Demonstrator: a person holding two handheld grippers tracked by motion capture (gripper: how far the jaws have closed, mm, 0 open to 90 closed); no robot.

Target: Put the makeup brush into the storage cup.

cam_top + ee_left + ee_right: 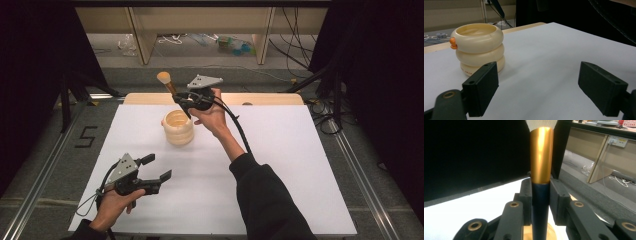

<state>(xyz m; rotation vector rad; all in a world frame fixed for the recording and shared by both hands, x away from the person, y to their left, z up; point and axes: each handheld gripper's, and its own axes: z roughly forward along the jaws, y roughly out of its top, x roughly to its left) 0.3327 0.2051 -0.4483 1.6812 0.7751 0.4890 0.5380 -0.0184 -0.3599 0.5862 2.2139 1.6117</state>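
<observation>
- The right tongs (186,102) pinch a brush (169,85) by its dark handle, pads pressed on either side just below the gold ferrule (541,155).
- The brush is held tilted in the air above the cup (178,128), bristles up, near the tabletop's (280,165) far edge.
- The left tongs (156,167) are spread with nothing between them, near the tabletop's near left corner.
- The cup stands upright, cream and ribbed.

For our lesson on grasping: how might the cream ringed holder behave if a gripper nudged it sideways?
The holder looks squat with a broad base on the flat table, so it would probably slide rather than tip. Its glossy walls suggest hard, possibly slippery plastic or ceramic. It looks hollow, so likely light.
</observation>
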